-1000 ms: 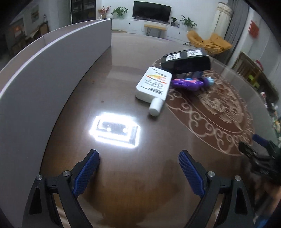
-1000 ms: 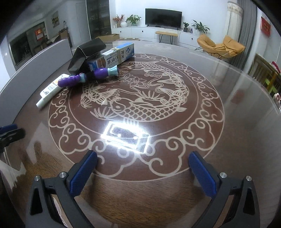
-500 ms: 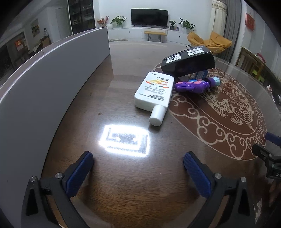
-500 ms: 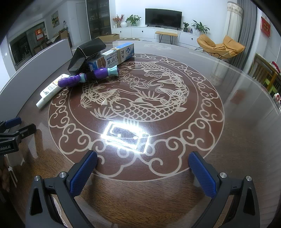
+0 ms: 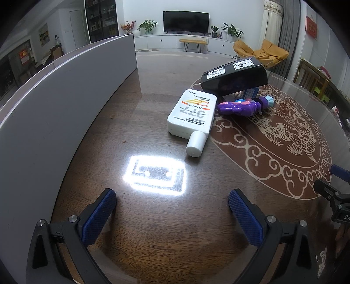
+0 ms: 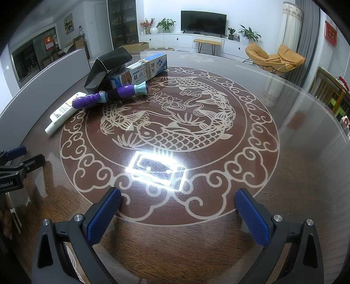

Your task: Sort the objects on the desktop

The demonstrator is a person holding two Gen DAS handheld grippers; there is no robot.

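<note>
White bottle (image 5: pixel 192 115), purple toy (image 5: pixel 240 107) and boxes (image 6: pixel 122 67) lie heaped ahead of both wide, empty fingers (image 5: pixel 102 216); sorting looks unstarted.

— Where are we?
— A home living room: wall television (image 6: pixel 203 20), white cabinet (image 6: pixel 186 42), potted plants (image 5: pixel 147 25), orange lounge chair (image 6: pixel 274 56), round carved-fish table (image 6: pixel 295 174).
</note>
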